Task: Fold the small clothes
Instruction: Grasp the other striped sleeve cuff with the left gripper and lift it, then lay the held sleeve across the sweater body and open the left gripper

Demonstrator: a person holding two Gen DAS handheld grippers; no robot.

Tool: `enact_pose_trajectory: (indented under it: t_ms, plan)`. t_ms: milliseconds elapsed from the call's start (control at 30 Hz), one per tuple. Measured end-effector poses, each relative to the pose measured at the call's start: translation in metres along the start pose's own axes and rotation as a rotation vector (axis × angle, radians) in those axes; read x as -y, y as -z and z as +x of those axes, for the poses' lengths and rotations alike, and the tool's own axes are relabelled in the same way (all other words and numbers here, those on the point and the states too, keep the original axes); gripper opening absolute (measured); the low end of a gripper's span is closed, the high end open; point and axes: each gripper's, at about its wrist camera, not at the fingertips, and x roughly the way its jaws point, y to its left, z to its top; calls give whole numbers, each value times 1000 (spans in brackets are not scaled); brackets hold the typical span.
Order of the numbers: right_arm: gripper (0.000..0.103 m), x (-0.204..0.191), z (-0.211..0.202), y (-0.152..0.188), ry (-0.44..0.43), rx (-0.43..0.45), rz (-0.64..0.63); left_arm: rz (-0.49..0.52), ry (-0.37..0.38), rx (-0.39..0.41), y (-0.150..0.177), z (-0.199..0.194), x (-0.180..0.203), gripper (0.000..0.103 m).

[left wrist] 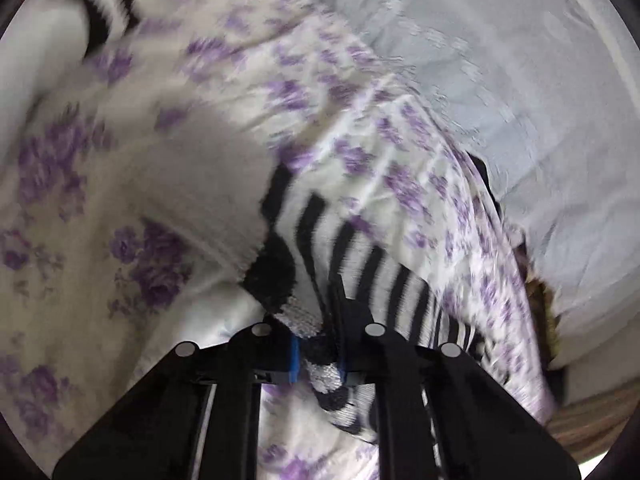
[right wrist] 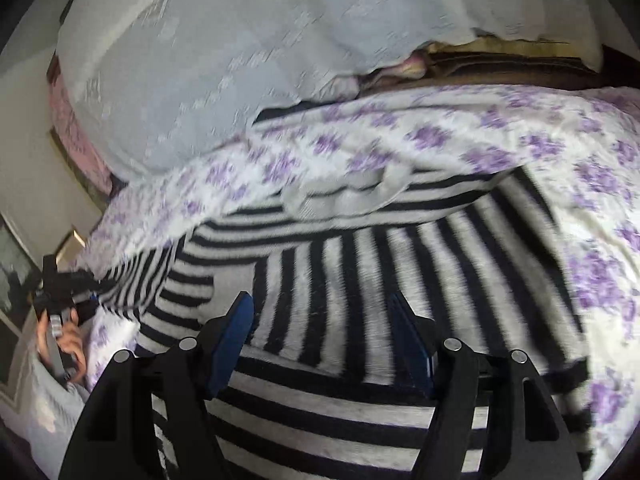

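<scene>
Clamping a knitted edge of the striped garment (left wrist: 320,344) between its blue pads, the left gripper (left wrist: 318,356) had its jaws pinched together. Spread wide, the right gripper (right wrist: 324,320) hovered over the same garment, which lay on a floral sheet (right wrist: 400,140); beyond it sat a pale pillow (right wrist: 240,40).

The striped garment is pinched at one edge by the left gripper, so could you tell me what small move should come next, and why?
Probably bring the right gripper down to close on the striped garment. The left gripper is shut on a knit edge, while the right hangs open above the stripes, holding nothing. A second grip seems needed before lifting it off the floral bedspread to fold.
</scene>
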Motion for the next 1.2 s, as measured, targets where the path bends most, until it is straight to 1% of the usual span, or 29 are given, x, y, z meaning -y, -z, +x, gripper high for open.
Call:
enact_pose_trajectory:
  t_ms: [67, 100, 200, 333, 500, 633, 767, 900, 1100, 1200]
  plan:
    - [70, 8, -5, -6, -6, 8, 30, 110, -14, 19, 9, -8, 27, 10]
    - [70, 12, -7, -9, -16, 9, 45, 148, -24, 24, 12, -11, 36, 10]
    - [70, 19, -11, -18, -45, 20, 77, 320, -72, 56, 32, -19, 80, 10]
    - [70, 21, -16, -32, -83, 49, 102, 471, -99, 84, 50, -30, 121, 10]
    - [70, 16, -22, -44, -151, 89, 114, 573, -79, 103, 68, -40, 166, 10]
    - [70, 24, -22, -43, -163, 82, 126, 644, -79, 100, 88, -38, 197, 10]
    - [70, 41, -29, -47, -179, 103, 182, 700, -64, 87, 111, -30, 229, 10]
    - [70, 56, -34, -50, -182, 122, 224, 742, -33, 65, 137, -19, 260, 10]
    - [70, 74, -35, -53, -195, 131, 281, 803, 14, 17, 182, -1, 301, 10]
    - [70, 83, -39, -54, -199, 143, 305, 850, 39, -3, 210, 6, 322, 10]
